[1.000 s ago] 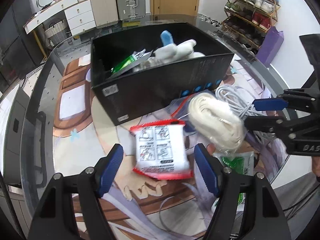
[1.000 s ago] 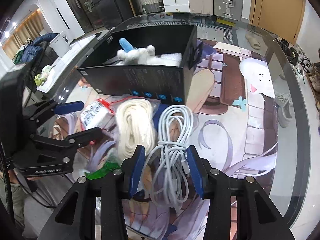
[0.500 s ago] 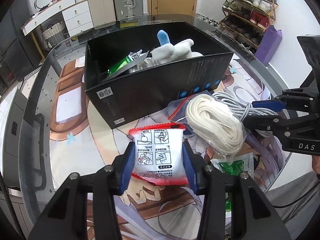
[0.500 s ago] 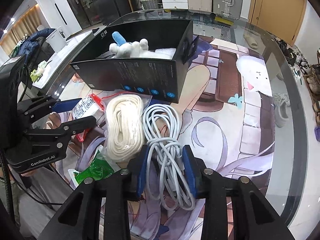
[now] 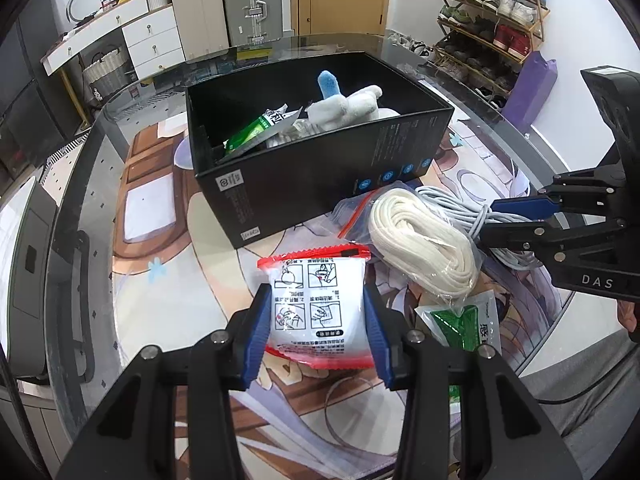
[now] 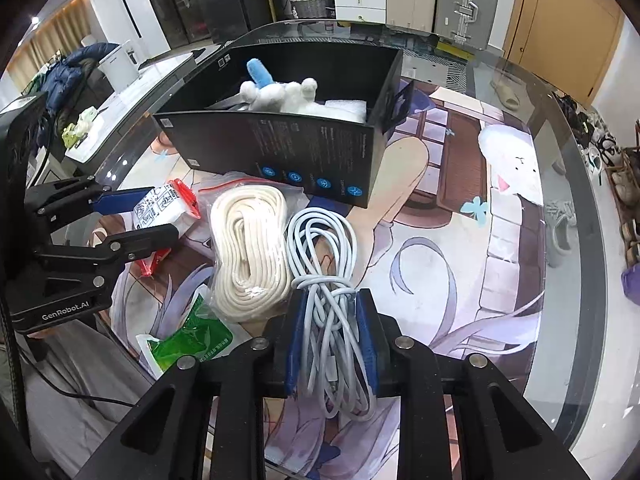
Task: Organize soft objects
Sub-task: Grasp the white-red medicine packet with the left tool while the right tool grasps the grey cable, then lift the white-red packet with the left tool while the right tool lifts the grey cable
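The left gripper (image 5: 318, 320) has just closed its jaws on the red-edged white packet (image 5: 318, 304), both blue pads pressed against the packet's sides at about 6 o'clock in the left wrist view. The right gripper (image 6: 330, 340) has likewise been closing and now clamps the bundled grey-white cable (image 6: 326, 280), whose loops fan out toward 12 o'clock from the pads. Between the two lies the bagged coil of cream cord (image 6: 250, 248) — just beside the cable. A green sachet (image 6: 188, 340) sits at about 8 o'clock in the right wrist view. The black box (image 5: 320, 168) stands at 12 o'clock, holding a white plush toy (image 5: 344, 106) and a green packet (image 5: 256, 130).
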`<state>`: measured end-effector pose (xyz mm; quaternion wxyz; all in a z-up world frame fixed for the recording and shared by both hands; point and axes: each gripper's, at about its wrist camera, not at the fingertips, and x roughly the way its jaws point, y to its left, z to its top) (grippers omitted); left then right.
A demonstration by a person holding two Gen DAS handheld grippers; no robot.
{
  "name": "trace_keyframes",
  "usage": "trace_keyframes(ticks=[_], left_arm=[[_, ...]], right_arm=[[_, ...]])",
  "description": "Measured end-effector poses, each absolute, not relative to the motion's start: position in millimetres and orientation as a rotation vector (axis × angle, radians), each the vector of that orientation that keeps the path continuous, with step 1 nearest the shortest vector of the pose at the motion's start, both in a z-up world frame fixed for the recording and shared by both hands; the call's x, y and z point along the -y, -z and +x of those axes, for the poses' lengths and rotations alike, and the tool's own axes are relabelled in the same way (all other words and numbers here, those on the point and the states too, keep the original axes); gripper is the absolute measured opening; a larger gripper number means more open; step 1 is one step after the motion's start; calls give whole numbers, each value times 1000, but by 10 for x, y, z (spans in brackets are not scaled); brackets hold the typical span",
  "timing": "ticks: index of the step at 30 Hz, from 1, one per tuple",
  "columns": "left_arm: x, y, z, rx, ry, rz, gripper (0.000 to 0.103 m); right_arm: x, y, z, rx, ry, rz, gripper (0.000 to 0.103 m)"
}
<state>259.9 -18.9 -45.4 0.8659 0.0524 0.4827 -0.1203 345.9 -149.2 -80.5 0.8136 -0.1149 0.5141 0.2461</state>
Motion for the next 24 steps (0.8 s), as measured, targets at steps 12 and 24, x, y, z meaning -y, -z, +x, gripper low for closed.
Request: trace_keyframes(ticks=[12,24], left_arm=[[166,474,2499,-1015,257,116,43],[119,462,2453,-1008,259,113,43]], right_arm=[[1548,795,3386,-1111,-528,-259,41],[1616,814,3272,-1108,-529,-317,20]])
